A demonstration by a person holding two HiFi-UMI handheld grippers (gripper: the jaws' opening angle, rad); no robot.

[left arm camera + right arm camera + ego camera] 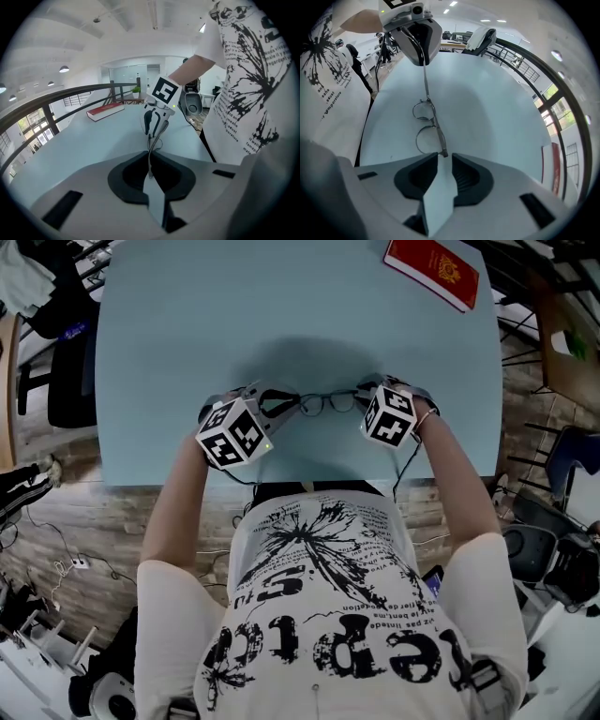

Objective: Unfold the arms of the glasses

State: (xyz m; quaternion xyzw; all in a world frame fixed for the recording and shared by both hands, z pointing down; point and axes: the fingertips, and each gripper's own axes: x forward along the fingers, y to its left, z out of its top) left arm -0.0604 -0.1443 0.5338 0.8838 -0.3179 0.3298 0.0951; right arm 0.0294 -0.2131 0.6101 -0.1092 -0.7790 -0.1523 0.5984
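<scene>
A person in a white shirt with black print stood at the near edge of a pale blue worktop (187, 334), a hand-held gripper in each hand. Between the two grippers, close to that near edge and in front of the person's chest, was a pair of thin metal-framed glasses (328, 403) with round lenses, their front stretched crosswise from one gripper to the other.

The left gripper (284, 407), carrying its black-and-white marker cube, pointed slantwise down toward the glasses. In the left gripper view its jaws were together, pinched on one thin arm of the glasses, which ran out from the jaws toward the frame.

The right gripper (365, 396) pointed steeply down at the other end of the frame. In the right gripper view its jaws stood apart, with a clear strip of worktop showing between them. The hinge corner of the frame sat just at the mouth of that gap, and neither pad pressed on it. From there the two lenses ran away toward the left gripper.

Whether the glasses rested on the worktop or hung just above it could not be told.

A red book (433, 270) lay at the far right corner of the worktop, well apart from the glasses.
</scene>
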